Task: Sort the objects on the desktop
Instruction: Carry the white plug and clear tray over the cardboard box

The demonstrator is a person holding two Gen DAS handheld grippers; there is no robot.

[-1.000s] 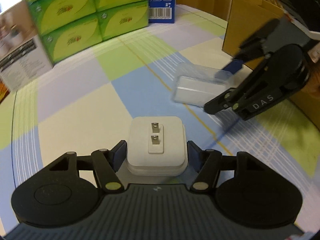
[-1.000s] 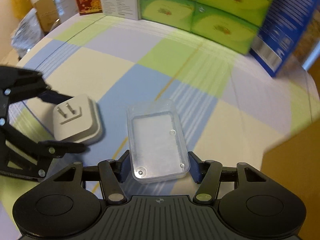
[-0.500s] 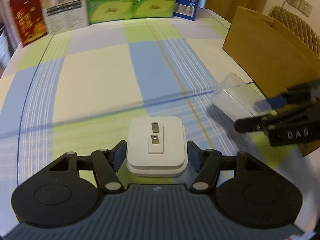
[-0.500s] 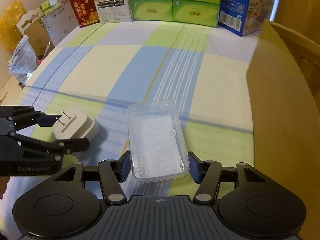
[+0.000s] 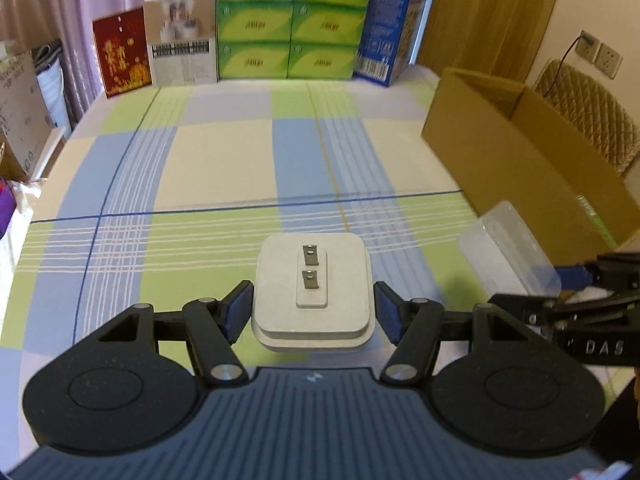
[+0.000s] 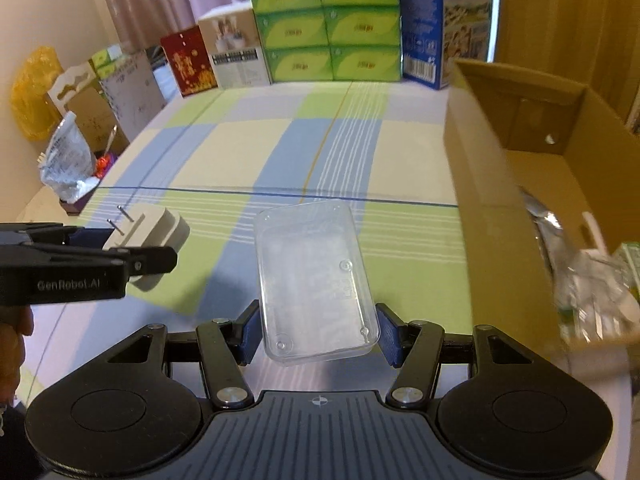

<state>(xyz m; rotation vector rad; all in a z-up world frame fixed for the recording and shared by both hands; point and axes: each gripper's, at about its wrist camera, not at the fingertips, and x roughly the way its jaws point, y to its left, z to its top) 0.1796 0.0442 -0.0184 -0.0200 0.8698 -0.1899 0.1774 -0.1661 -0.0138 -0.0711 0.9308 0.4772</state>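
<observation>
Between the fingers of the left gripper (image 5: 313,307) sits a white plug adapter (image 5: 312,292), clamped from both sides and lifted clear of the checked cloth (image 5: 224,168) on the worktop, its two metal prongs pointing away from the camera. To the right of those fingers, and a little ahead, the right gripper (image 5: 560,284) comes in from the frame edge, its blue pads pinching a clear plastic case (image 5: 508,248).

From the right wrist camera, the right gripper (image 6: 318,332) has its fingers closed on the near end of that clear plastic case (image 6: 316,280), which juts forward over the cloth, tilted up slightly. Left of them, the left gripper (image 6: 132,246) holds the plug adapter (image 6: 154,236) off the cloth, just beside the case but apart from it.

Right of both pairs of fingers stands an open cardboard box (image 6: 500,208); inside it lie what look like crumpled clear wrappers (image 6: 592,280), too blurred to name with certainty. Far ahead, along the back edge, stand stacked green tissue packs (image 5: 286,20), a blue carton (image 5: 394,24), a white product box (image 5: 182,42) and a red card (image 5: 122,52).
</observation>
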